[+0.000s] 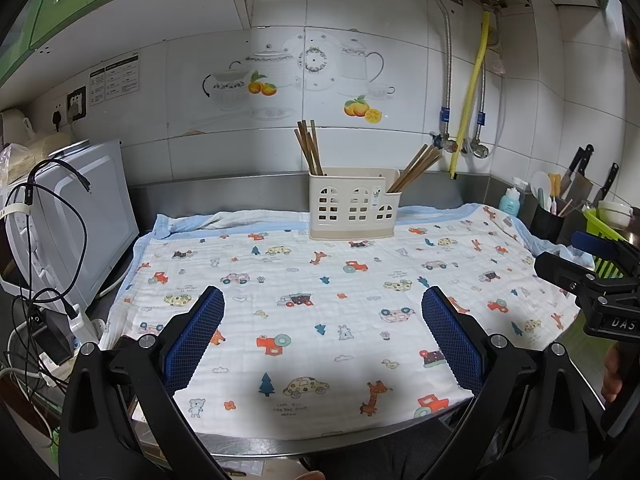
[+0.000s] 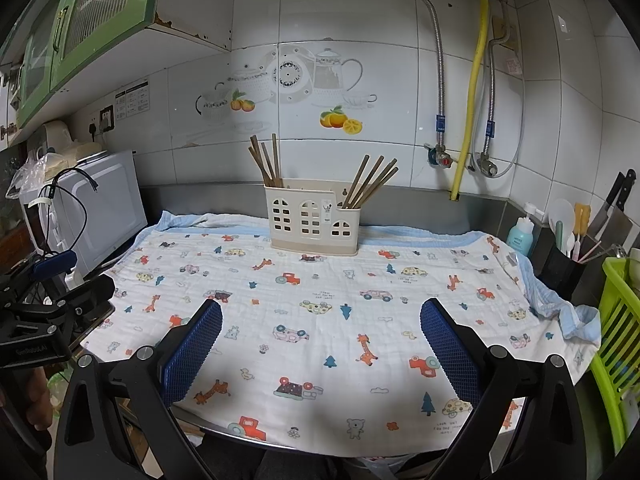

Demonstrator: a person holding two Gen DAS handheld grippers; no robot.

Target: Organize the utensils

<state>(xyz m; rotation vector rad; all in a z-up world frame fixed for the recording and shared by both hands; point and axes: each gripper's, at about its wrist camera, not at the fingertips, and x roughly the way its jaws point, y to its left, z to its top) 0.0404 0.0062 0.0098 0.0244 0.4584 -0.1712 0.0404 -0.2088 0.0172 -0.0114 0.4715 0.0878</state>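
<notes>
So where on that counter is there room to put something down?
The printed cloth is bare from the utensil holder forward to both open tools, left tool and right tool. The left edge by the microwave and cables is crowded, as is the right by the black cup and green rack.

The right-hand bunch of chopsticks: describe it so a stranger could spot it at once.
Find the cartoon-print cloth on the counter; at its back edge stands a cream utensil holder with window-shaped cutouts. The right-hand chopsticks sit in its lower end compartment, fanning rightward, unlike the other bunch, which leans left.
</notes>
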